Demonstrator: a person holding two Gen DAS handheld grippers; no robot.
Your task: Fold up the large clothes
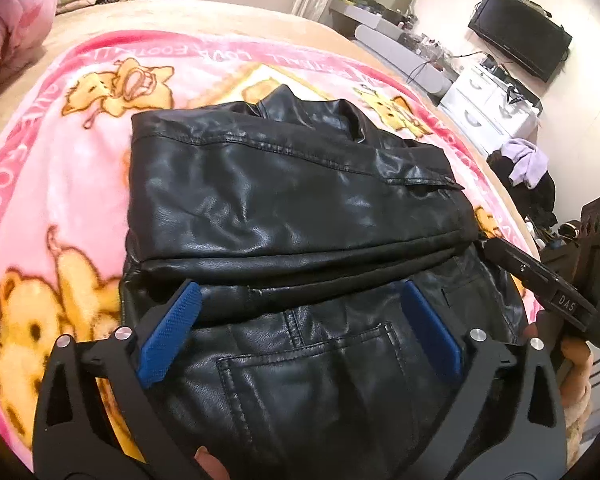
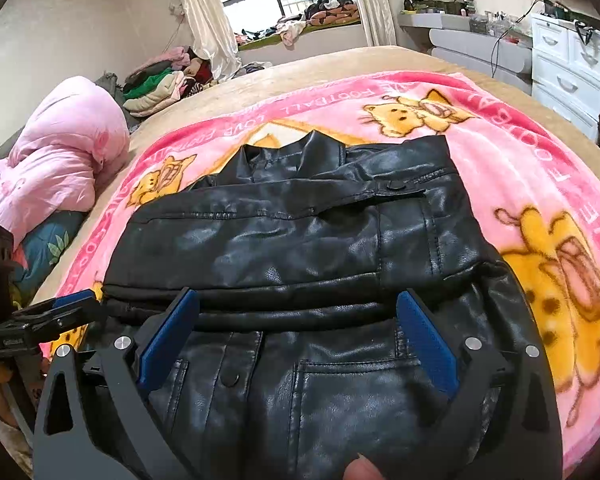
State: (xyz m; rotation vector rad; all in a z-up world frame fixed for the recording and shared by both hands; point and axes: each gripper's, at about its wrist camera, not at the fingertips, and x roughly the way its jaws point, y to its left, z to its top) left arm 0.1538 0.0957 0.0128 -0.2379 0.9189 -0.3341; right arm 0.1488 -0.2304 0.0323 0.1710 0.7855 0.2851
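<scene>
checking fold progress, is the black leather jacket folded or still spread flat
Partly folded: the black leather jacket has a sleeve laid across its front on the pink blanket.

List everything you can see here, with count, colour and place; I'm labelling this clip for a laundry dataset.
jacket: one, black leather-look, partly folded, middle of the blanket
blanket: one, pink with yellow cartoon animals, spread on the bed
bed cover: one, beige, under the blanket
duvet: one, pale pink, bundled at the bed's left edge
clothes pile: one, mixed colours, far corner by the curtain
drawer unit: one, white, right wall
television: one, black, on the wall
left gripper: one, black with blue pads, open above the jacket's near edge
right gripper: one, same colours, open above the jacket
</scene>
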